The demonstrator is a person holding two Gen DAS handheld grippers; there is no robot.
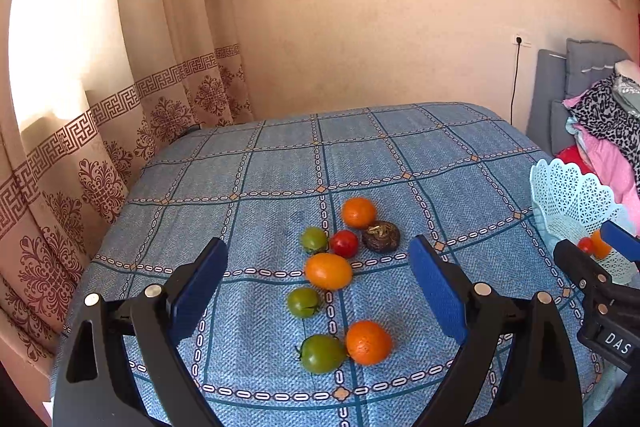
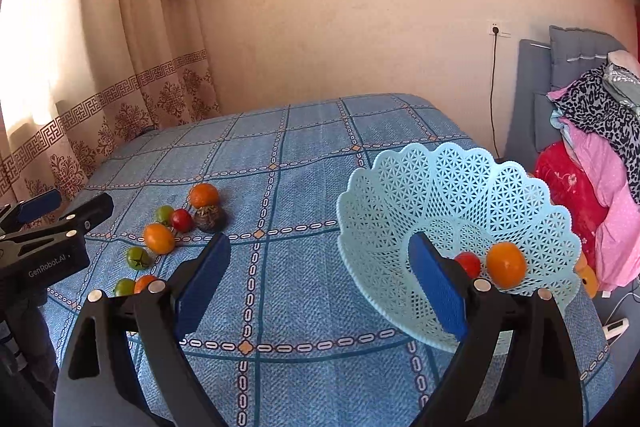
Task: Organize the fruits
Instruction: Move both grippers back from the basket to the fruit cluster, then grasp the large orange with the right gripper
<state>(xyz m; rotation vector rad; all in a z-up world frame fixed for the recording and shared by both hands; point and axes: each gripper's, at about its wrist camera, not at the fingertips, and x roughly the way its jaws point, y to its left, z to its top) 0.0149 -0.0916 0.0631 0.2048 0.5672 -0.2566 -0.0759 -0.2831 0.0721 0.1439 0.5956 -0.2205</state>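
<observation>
The loose fruits lie in a cluster on the counter [image 1: 400, 155], straight ahead of the left gripper [image 1: 318, 277] and framed between its jaws, which stand wide apart and hold nothing. Nearest the jaws sit a green tomato [image 1: 322, 353] and an orange fruit [image 1: 368, 342], touching; beyond them a second green tomato [image 1: 303, 302], an oval orange fruit [image 1: 329, 271], a red tomato [image 1: 344, 243], a third green tomato [image 1: 314, 239], a dark brown wrinkled fruit [image 1: 381, 235] and a farther orange fruit [image 1: 358, 213].

By the look of them they are light, smooth-skinned and round, so they will likely roll or slip if pinched off-centre; the tomatoes probably bruise or split under a hard squeeze. A gentle hold across the widest part, pads on opposite sides, seems best.

The right gripper [image 2: 320, 277] is likewise spread wide and empty. Its right jaw overlaps the pale blue lattice basket [image 2: 460, 179], which stands tilted just ahead and already holds a red tomato [image 2: 469, 263] and an orange fruit [image 2: 506, 265]. The basket looks thin, light and easily nudged.

The counter wears a blue checked cloth, textured enough to slow rolling. Patterned curtains [image 1: 100, 147] hang left of the jaws, a bare wall beyond, piled bedding [image 2: 592, 155] to the right.
</observation>
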